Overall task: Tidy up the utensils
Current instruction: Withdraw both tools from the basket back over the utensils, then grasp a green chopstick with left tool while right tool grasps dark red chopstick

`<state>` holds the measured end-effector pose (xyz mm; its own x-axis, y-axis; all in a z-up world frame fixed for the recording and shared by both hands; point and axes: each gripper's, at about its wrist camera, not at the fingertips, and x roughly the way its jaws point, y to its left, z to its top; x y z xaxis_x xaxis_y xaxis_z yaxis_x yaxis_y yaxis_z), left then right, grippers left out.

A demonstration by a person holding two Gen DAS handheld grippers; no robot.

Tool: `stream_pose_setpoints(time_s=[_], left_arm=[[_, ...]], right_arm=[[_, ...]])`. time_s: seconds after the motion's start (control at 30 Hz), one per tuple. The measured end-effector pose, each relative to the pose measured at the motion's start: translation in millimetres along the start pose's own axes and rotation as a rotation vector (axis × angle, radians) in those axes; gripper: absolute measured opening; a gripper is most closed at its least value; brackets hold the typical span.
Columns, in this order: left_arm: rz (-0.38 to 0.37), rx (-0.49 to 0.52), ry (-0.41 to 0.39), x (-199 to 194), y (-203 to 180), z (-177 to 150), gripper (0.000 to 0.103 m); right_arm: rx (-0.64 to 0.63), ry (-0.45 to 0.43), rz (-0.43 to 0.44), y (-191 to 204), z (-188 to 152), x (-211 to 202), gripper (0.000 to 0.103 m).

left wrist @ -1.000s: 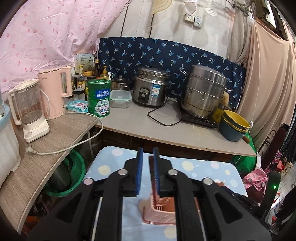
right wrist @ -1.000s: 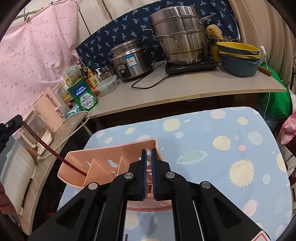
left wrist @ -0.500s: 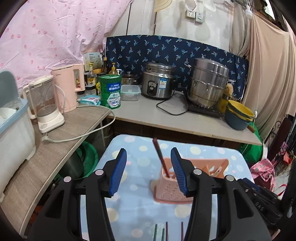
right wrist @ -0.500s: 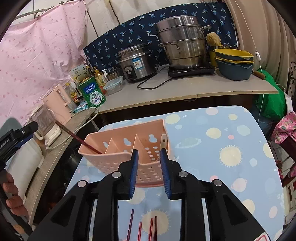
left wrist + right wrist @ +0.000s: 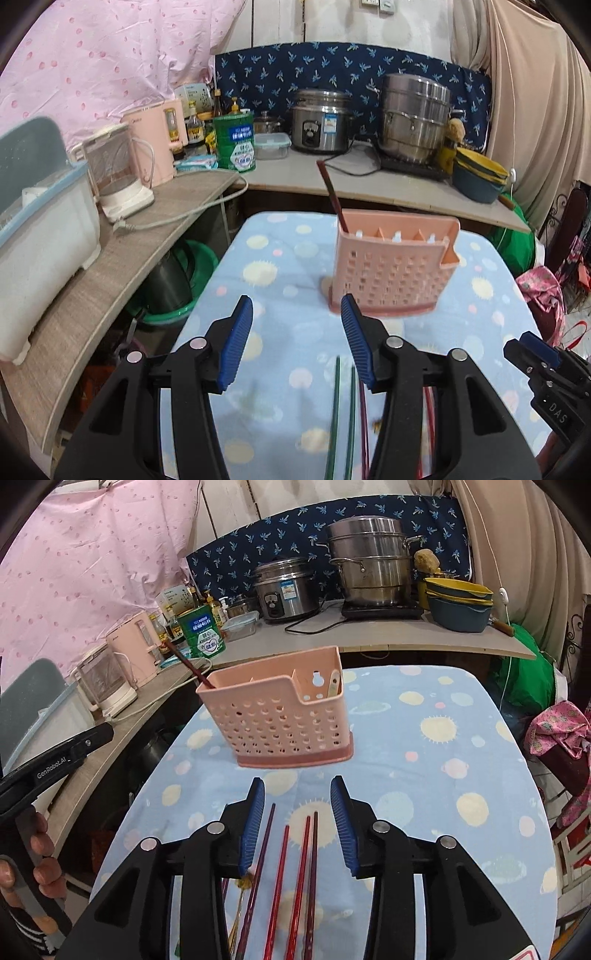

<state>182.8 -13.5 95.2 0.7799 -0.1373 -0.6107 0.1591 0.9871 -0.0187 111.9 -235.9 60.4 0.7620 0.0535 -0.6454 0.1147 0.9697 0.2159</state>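
A pink perforated utensil holder (image 5: 393, 269) (image 5: 280, 720) stands upright on the blue patterned table. One dark red chopstick (image 5: 332, 199) (image 5: 188, 664) leans out of its left compartment. My left gripper (image 5: 295, 343) is open and empty, short of the holder. Two green chopsticks (image 5: 343, 413) lie flat on the cloth below it. My right gripper (image 5: 297, 823) is open and empty above several red and purple chopsticks (image 5: 295, 871) lying flat on the cloth.
The blue cloth-covered table (image 5: 443, 760) has a counter behind it with a rice cooker (image 5: 284, 590), steel steamer pot (image 5: 373, 561), stacked bowls (image 5: 458, 602) and a green tin (image 5: 201, 631). A side shelf at left holds a kettle (image 5: 118, 170) and a plastic bin (image 5: 40, 236).
Both grippers opened and pulled back from the holder. The red chopstick that the left gripper held now stands in the holder. Loose chopsticks on the cloth came into view.
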Motion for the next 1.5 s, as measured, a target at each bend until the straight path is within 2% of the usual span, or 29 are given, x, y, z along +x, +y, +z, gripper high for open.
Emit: stream_pose_setpoints(time_s=[0.47,0.7,1.0,1.4,1.47,1.5], left_arm=[[0.002,0.025,0.130,-10,-4,-90,0.047],[-0.002,0.039,0.185,-11,-7,-123,0.053],[0.008,0.039,0.244,-6,-3,-153,0.054],[0.009,0.050,0.294,-1,1,-177,0.054],[0.006,0.052,0.300,-1,1,-179,0.054],[0.004,0.051,0.304,0,0,-180,0.054]], right_arm=[[0.001,0.126,-0.051,-9,-92,-16,0.037],[0.020,0.184,-0.047,-12,-121,-10,0.037],[-0.003,0.244,-0.056,-8,-151,-1,0.037],[-0.029,0.244,-0.074,-7,-160,0,0.017],[-0.041,0.244,-0.083,-6,-161,1,0.008],[-0.044,0.241,-0.084,-5,-161,0,0.008]])
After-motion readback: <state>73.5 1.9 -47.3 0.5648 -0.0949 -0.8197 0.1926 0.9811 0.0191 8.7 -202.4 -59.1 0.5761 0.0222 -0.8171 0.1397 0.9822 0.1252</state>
